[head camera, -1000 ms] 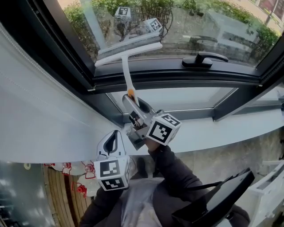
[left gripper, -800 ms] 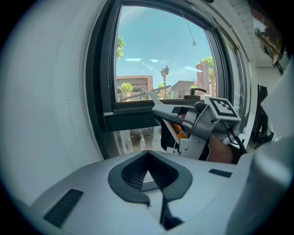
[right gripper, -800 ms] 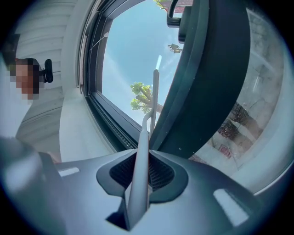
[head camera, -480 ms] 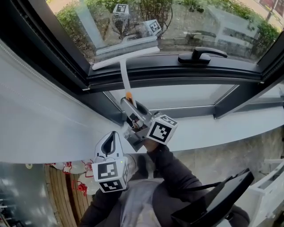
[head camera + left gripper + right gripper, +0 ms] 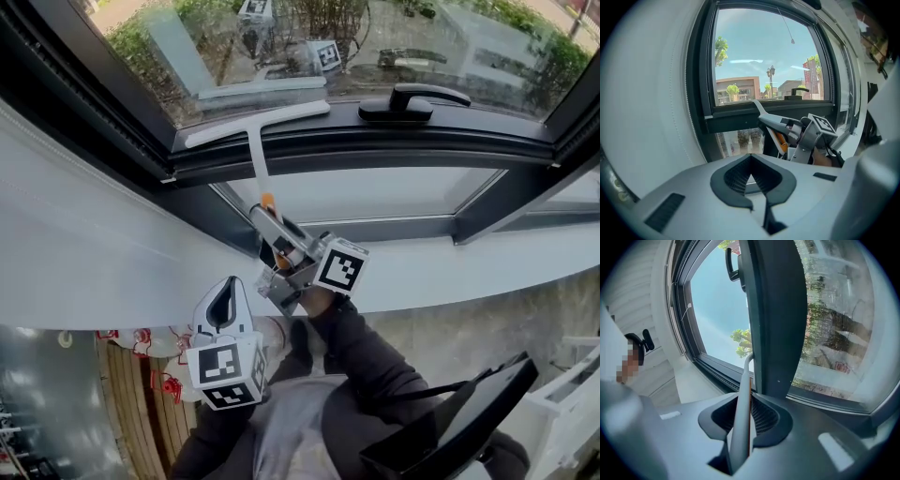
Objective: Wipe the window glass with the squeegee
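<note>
At window's lower frame (image 5: 441, 141), squeegee (image 5: 255, 127) blade; handle pinched in R claw (image 5: 266, 217); L claw (image 5: 225, 296) pressed together.

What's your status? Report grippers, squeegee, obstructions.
Right gripper shut on squeegee. Left gripper shut, empty, low. Blade at bottom edge of glass. Window handle right of blade, apart.

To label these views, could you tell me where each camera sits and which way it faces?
Head view: on the person's head, down at the sill; sleeves, left gripper, right gripper show.
Left gripper view: along its shut, empty jaws toward the window.
Right gripper view: along jaws shut on the squeegee.
Head and left gripper views share the right gripper.
</note>
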{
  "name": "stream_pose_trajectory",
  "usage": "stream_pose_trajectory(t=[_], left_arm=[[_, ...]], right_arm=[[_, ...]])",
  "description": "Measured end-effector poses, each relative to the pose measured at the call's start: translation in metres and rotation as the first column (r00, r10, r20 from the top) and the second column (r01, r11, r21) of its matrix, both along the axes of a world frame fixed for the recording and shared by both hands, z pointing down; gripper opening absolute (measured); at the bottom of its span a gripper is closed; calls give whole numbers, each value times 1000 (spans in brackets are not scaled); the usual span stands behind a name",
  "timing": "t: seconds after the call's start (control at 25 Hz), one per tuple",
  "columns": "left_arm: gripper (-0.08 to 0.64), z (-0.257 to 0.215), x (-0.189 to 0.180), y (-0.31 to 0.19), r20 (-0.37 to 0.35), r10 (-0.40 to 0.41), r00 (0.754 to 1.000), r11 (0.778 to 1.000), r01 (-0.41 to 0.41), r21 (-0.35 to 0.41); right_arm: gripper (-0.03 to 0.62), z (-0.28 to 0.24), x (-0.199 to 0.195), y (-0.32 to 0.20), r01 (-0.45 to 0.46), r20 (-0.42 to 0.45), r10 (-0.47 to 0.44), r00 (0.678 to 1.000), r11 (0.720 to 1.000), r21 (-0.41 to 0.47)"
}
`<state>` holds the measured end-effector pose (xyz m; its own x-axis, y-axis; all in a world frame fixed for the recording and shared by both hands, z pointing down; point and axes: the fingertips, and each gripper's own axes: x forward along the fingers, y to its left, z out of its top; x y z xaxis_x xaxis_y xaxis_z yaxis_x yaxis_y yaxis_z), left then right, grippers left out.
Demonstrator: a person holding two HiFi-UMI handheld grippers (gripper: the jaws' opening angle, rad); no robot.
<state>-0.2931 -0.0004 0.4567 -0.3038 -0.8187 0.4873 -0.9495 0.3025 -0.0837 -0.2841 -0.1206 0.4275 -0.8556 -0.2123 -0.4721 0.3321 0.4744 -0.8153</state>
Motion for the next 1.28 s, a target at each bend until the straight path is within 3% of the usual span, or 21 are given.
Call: stream_pose_trajectory(t=[0.16,0.32,0.48,0.68,0.8,0.92,1.12,1.28], left_arm=[[-2,2,7,14,-1,-17,1000,1000,17,-2],[-2,-17,-1,30,28,-70,997,994,68,81],[-2,-15,34,68,14,-30,999,992,28,121],[-2,-19,88,117,-12,44,999,986,-42,162],[-2,-29,108,143,-17,67,998,982,-63,179],[-2,-52,111,167,-1,39,999,976,-38,215],[-2,-65,115,197,11,-29,1000,966,25,258],[-2,-58,130,199,-33,-71,997,960,78,270]], right_arm=[[60,-4,8,0,3,-9,-2,1000,997,74],[58,-29,5,13,34,71,-45,996,989,145],[58,-21,43,51,-12,-75,27,997,983,184],[59,-41,109,113,-80,-166,139,976,944,319],[58,-59,153,142,-143,-230,268,936,882,449],[58,-94,179,159,-176,-227,359,905,805,567],[58,-121,210,193,-150,-223,451,864,653,742],[60,-124,237,209,-109,-248,487,838,594,797]])
